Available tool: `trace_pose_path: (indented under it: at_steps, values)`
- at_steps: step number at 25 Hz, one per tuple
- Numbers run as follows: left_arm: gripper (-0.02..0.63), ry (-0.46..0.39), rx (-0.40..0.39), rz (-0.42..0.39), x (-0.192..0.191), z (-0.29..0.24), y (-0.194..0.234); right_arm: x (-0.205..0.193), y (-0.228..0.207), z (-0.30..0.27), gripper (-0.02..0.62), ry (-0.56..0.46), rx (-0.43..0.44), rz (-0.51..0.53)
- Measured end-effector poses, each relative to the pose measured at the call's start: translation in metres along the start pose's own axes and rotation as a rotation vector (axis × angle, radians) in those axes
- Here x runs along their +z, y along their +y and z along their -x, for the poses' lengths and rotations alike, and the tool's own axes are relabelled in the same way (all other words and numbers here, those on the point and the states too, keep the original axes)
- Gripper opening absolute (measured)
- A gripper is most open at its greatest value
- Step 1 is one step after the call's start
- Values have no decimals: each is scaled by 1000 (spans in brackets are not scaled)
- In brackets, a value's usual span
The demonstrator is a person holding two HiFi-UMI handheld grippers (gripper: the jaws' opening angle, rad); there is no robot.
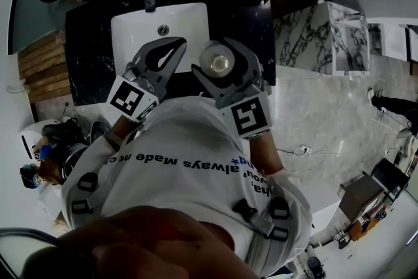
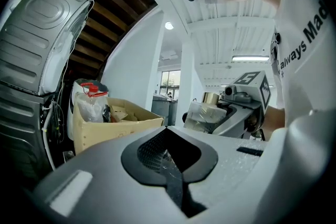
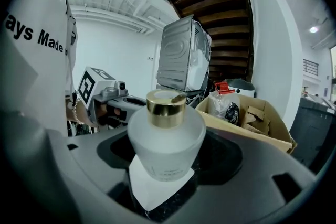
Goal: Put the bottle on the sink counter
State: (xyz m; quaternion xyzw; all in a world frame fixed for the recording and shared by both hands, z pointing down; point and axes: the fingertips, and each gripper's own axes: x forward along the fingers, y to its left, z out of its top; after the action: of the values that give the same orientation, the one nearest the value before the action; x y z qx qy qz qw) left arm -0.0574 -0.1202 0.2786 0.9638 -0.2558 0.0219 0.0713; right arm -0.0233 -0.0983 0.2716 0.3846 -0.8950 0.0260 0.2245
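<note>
Right hand-held gripper (image 1: 223, 72) clamps frosted bottle (image 3: 165, 134); left hand-held gripper (image 1: 163, 57) clenched, empty. Advice: lower bottle upright onto dark worktop (image 1: 88, 55) beside sink (image 1: 130, 26) before releasing.

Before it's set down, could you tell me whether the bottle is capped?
Capped: a gold cap closes the bottle, which is clamped upright in the right gripper.

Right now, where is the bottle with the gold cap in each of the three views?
Head view: bottle upper centre, seen from above, in the right gripper.
Left gripper view: right of centre, small.
Right gripper view: dead centre, clamped between the jaws.
Shared landmark: the person's white printed shirt.
</note>
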Motion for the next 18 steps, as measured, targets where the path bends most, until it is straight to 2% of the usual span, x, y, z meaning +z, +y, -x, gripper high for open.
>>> trace_pose_path:
  at_steps: [6,10,18]
  values:
    - [3,1,5,3,1,-9,7,-4,-11,-7,333,6,8,-7]
    - [3,13,22,33,4,-18,2,-8,-19,-3,333,7,20,1]
    - [3,20,26,21,5,-59,-20,-23,-50,21,333,2,42,6]
